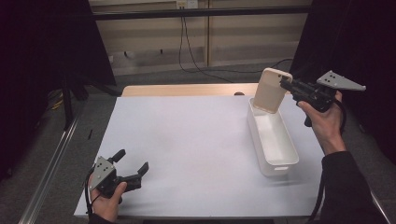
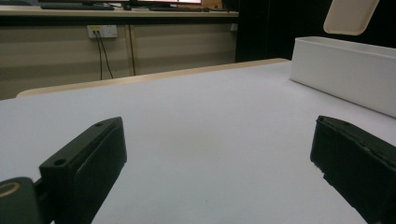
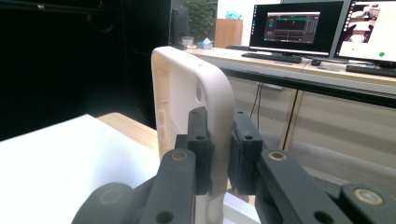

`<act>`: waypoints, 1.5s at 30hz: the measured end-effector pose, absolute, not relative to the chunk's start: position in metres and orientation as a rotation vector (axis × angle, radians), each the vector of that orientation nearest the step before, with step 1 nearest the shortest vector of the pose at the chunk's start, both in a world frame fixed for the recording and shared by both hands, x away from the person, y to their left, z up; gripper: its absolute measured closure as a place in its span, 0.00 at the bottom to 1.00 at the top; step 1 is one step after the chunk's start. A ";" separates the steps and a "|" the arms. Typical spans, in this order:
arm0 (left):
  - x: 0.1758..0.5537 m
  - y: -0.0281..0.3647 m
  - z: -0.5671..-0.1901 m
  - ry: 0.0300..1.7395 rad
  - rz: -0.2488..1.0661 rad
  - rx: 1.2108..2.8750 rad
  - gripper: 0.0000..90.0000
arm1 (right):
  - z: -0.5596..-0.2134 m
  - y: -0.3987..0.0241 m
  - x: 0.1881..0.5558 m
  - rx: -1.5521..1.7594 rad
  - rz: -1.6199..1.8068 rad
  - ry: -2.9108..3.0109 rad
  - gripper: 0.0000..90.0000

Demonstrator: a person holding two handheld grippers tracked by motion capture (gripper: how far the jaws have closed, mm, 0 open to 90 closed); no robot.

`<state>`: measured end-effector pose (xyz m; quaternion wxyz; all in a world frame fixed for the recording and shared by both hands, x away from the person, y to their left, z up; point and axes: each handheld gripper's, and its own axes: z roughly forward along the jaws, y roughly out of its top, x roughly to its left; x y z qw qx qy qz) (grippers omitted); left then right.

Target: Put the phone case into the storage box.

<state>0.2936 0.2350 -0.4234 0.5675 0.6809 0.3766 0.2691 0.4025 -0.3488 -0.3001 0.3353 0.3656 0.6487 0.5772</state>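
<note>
A cream phone case [image 1: 272, 90] hangs in the air above the far end of the long white bin [image 1: 272, 135], with my right gripper [image 1: 286, 85] shut on its right edge. Up close, the case [image 3: 187, 93] stands upright with its hollow side facing left, and the right gripper [image 3: 219, 140] clamps its wall between both pads. My left gripper [image 1: 133, 161] rests low over the near left part of the white table sheet [image 1: 187, 140], jaws wide apart with nothing between them. The left gripper [image 2: 215, 154] looks across bare sheet toward the bin [image 2: 345, 70] and the case [image 2: 350, 16].
The wooden table edge [image 1: 187, 89] shows beyond the sheet. Cables [image 1: 187, 46] hang by the back wall. Dark curtains stand on both sides. Monitors [image 3: 299, 25] sit on a desk in the right gripper view.
</note>
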 end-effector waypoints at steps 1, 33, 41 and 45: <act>0.294 0.235 -0.423 0.883 0.635 1.603 0.04 | -0.301 -0.350 0.404 0.948 1.499 1.699 0.90; 0.299 0.234 -0.423 0.865 0.645 1.628 0.04 | -0.350 -0.359 0.439 0.959 1.397 1.772 0.90; 0.300 0.234 -0.423 0.863 0.649 1.630 0.04 | -0.373 -0.359 0.445 0.988 1.389 1.778 0.90; 0.301 0.234 -0.423 0.865 0.644 1.630 0.04 | -0.377 -0.358 0.448 0.981 1.394 1.786 0.90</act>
